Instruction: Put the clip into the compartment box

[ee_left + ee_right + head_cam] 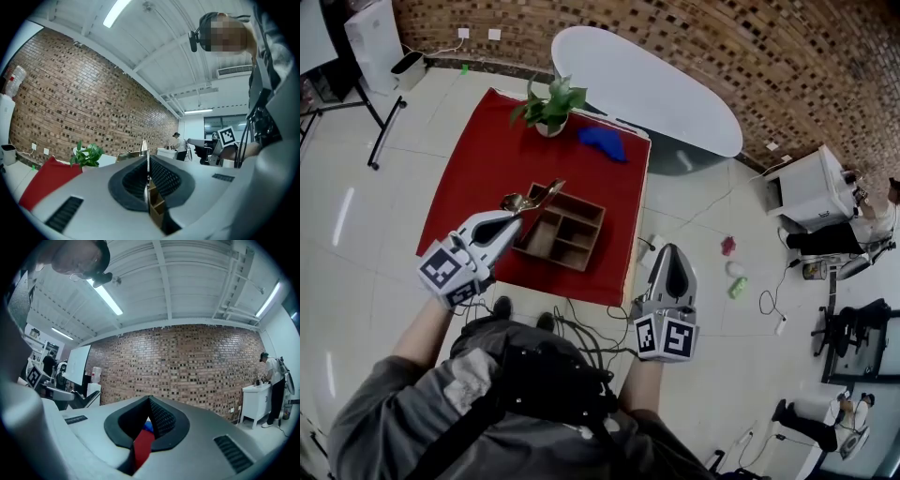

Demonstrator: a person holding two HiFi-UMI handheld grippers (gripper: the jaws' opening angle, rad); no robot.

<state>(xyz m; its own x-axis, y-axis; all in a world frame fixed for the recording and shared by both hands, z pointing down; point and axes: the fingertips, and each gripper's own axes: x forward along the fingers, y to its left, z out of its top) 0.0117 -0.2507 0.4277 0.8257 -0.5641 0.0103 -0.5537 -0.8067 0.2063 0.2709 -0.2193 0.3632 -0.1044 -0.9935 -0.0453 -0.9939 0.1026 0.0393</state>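
Clip (pixel 531 198) level, along left gripper's (pixel 517 212) jaws

We count two grippers: the left gripper (pixel 522 212) and the right gripper (pixel 673 249). That's one marker cube (pixel 445 272) on the first and a second marker cube (pixel 666 337) on the other, so two cubes.

One clip (pixel 534 195), gold-coloured, and we see just the single one. One compartment box (pixel 564 228). One red cloth (pixel 478 169). One potted plant (pixel 547 109), one blue object (pixel 603 142) and one white oval table (pixel 656 89).

Off to the side we make out three small loose things: a pink item (pixel 728 246), a white item (pixel 735 269) and a green item (pixel 738 288).

Two white sockets (pixel 464 33), and one white cabinet (pixel 811 187).
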